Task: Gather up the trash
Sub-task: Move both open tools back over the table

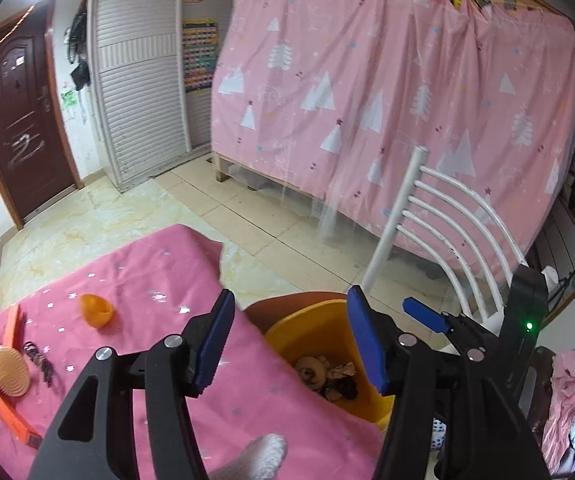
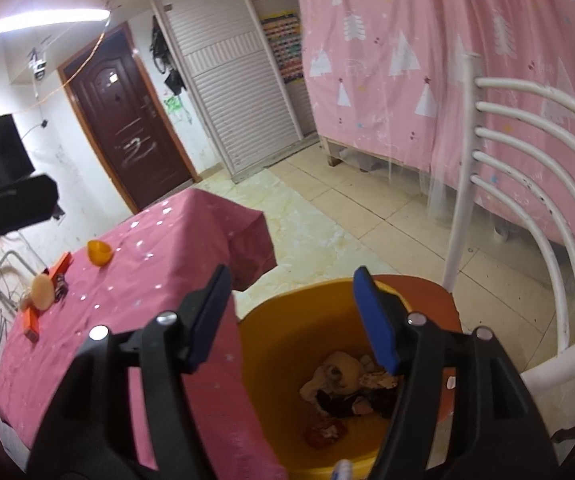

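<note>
Left gripper: jaws apart, nothing between the blue pads; it hangs over the near right edge of the table, beside the bin.
Right gripper: jaws apart, nothing held; it hangs directly above the bin mouth. In the left wrist view its blue tip shows to the right of the left gripper.
Bin: yellow, open top, standing on the orange seat of the chair, just right of the table edge.
Trash: a heap of crumpled scraps, pale, brown and dark, lying on the bin floor.
Table: covered with a pink cloth dotted with small white stars; the bin touches or nearly touches its right side, which cannot be told.
Orange cup: lies tipped on its side on the cloth, far left of the grippers.
Left-end items: a round cream disc, an orange strip, a red piece and a dark tangle, clustered at the table's left end, well apart from the bin.
Chair: white curved-bar back, right of the bin.
Curtain: pink with white trees, far right.
Door: dark brown, far left, with white scribbles that cannot be read.
Writing: wall posters beside the wardrobe are too blurred to read.
</note>
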